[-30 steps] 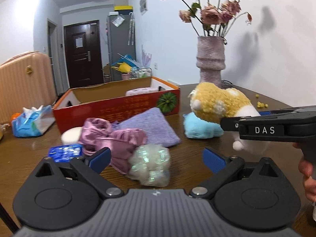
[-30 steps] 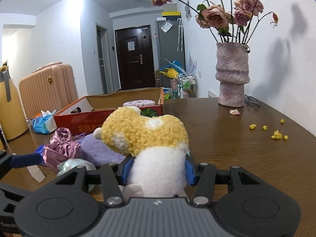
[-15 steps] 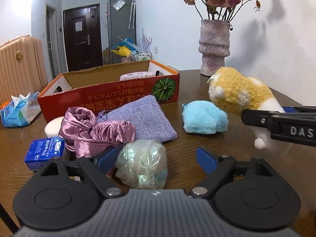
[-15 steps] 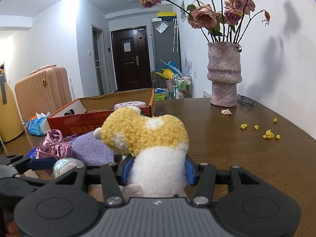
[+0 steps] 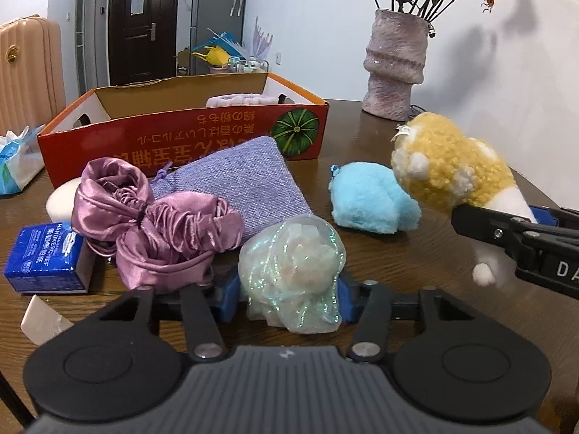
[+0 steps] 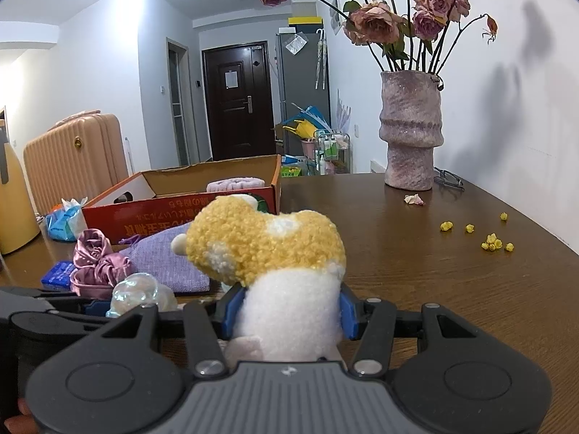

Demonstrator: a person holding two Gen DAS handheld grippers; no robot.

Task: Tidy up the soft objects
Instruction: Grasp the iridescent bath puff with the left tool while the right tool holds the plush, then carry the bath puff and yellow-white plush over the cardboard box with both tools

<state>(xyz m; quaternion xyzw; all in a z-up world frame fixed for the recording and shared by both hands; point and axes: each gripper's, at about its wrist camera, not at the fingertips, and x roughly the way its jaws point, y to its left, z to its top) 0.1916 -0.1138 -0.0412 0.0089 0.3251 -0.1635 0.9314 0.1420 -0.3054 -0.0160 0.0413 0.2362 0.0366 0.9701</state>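
Note:
My left gripper is closing on an iridescent gauze pouch that sits on the wooden table; both blue pads touch its sides. In the right wrist view the same pouch shows at the lower left. My right gripper is shut on the white end of a yellow-and-white plush toy and holds it above the table. In the left wrist view the plush toy hangs at the right. A red cardboard box stands open behind, with a folded pink cloth inside.
A pink satin pouch, a lilac woven bag, a blue fluffy toy, a blue handkerchief pack and a white round pad lie before the box. A vase of roses stands at the far right; yellow bits dot the table.
My left gripper has moved forward and down to the iridescent pouch, and its jaws have come in from wide apart onto the pouch's sides. The right gripper still holds the plush toy.

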